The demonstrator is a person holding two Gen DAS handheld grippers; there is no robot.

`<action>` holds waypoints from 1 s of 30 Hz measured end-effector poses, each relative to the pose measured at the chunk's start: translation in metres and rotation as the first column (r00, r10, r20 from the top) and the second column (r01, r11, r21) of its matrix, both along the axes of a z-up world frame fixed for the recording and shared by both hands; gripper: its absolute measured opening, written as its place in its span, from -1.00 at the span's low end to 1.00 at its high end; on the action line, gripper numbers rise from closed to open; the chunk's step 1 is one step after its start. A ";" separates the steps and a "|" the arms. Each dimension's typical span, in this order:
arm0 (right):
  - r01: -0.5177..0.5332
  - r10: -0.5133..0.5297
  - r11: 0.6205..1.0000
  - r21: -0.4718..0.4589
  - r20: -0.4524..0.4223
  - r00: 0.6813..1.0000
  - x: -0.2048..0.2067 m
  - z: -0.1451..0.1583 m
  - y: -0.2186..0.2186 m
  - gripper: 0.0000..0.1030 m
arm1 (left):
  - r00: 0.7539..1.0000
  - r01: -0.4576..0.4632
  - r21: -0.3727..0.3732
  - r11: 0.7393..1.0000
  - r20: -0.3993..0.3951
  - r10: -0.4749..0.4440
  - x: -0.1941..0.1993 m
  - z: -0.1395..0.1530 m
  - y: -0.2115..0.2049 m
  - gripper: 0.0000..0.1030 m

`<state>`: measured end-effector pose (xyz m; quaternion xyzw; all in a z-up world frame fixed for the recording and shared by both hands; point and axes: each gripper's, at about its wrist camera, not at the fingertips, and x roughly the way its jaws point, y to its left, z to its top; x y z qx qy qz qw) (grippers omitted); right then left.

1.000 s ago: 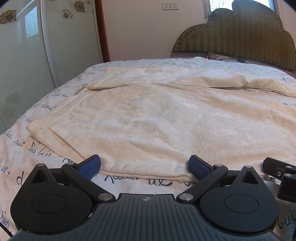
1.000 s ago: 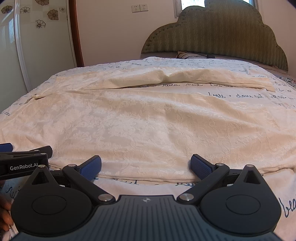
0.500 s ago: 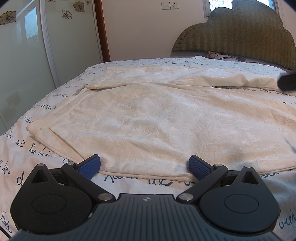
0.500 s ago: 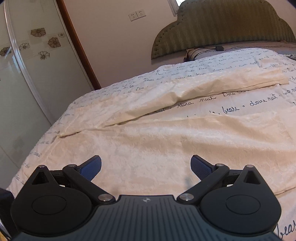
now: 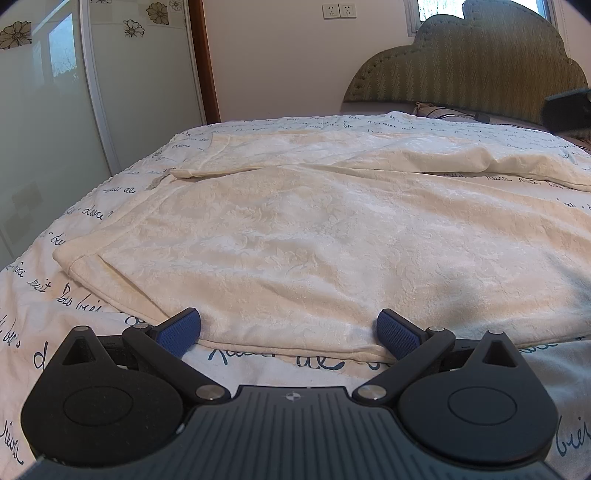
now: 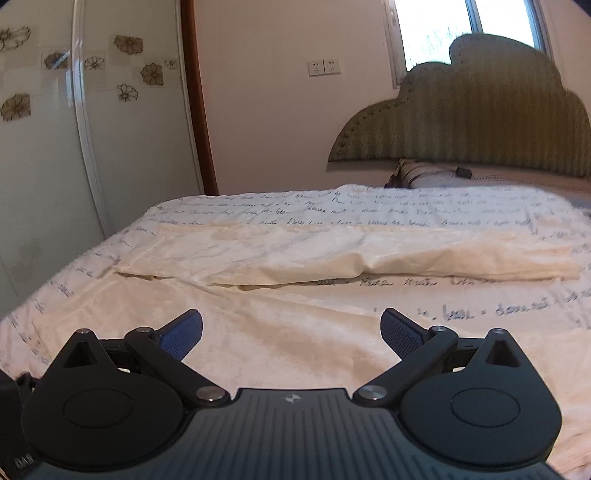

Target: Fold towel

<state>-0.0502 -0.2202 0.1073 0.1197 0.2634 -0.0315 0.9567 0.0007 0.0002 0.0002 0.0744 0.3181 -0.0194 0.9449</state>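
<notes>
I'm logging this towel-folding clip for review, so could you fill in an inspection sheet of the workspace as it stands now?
Surface: bed with a white cover printed in dark script.
Job's things: cream towel spread flat, far strip folded over; near hem lies just ahead of the left fingertips.
Clutter: patterned pillow by the headboard, a small dark object on it.
Grippers: left hand-held gripper open, low at the towel's near hem; right hand-held gripper open, above the towel, holding nothing.
Cables: nothing seen.
Surroundings: sliding glass door with flower decals, wall sockets, window.
</notes>
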 end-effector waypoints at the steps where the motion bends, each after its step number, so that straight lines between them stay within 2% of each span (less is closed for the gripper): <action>1: -0.002 0.002 1.000 0.022 0.000 1.000 0.002 0.000 -0.001 1.00 | 1.000 0.000 0.000 1.000 0.001 0.000 0.000 0.000 0.000 1.00; 2: -0.009 0.009 1.000 0.012 0.005 1.000 0.003 0.001 0.000 1.00 | 1.000 0.000 0.000 1.000 0.001 0.000 0.000 0.000 0.000 1.00; 4: -0.012 0.016 0.993 -0.119 0.028 0.999 -0.003 0.002 0.008 1.00 | 1.000 0.000 0.000 1.000 0.001 0.000 0.000 0.000 0.001 1.00; 6: 0.037 -0.003 0.938 -0.345 0.096 0.995 -0.014 0.000 0.022 1.00 | 1.000 0.000 0.000 1.000 0.003 0.000 0.000 0.000 0.000 1.00; 7: 0.065 -0.010 0.902 -0.427 0.131 0.991 -0.019 -0.002 0.028 1.00 | 1.000 0.000 0.000 1.000 0.002 0.000 0.000 0.000 0.000 1.00; 9: 0.099 0.007 0.848 -0.520 0.198 0.980 -0.029 -0.007 0.035 1.00 | 1.000 0.000 0.000 1.000 0.004 0.000 0.000 0.000 0.000 1.00; 11: 0.062 0.050 0.845 -0.532 0.193 0.980 -0.031 -0.012 0.037 1.00 | 1.000 0.000 0.000 1.000 0.003 0.000 0.000 0.000 0.000 1.00; 14: -0.032 0.087 0.871 -0.490 0.090 0.992 -0.018 -0.016 0.041 1.00 | 1.000 0.000 0.001 1.000 0.004 0.000 0.000 0.000 0.000 1.00; 15: -0.050 0.099 0.879 -0.474 0.079 0.992 -0.016 -0.016 0.041 1.00 | 1.000 0.000 0.001 1.000 0.003 0.000 0.000 0.000 0.000 1.00; 17: -0.084 0.133 0.884 -0.460 0.075 0.988 -0.015 -0.016 0.044 1.00 | 1.000 0.000 0.000 1.000 0.005 0.000 0.000 0.000 0.000 1.00; 22: -0.130 0.201 0.863 -0.488 0.097 0.975 -0.015 -0.013 0.055 1.00 | 1.000 0.000 0.001 1.000 0.004 0.000 0.000 0.000 0.000 1.00; 28: -0.168 0.227 0.882 -0.440 0.084 0.970 -0.004 -0.015 0.063 1.00 | 1.000 0.000 0.003 1.000 0.006 0.000 0.000 0.000 -0.001 1.00; 30: -0.177 0.239 0.877 -0.447 0.086 0.967 -0.007 -0.012 0.065 1.00 | 1.000 0.000 0.004 1.000 0.006 0.000 0.000 0.000 0.000 1.00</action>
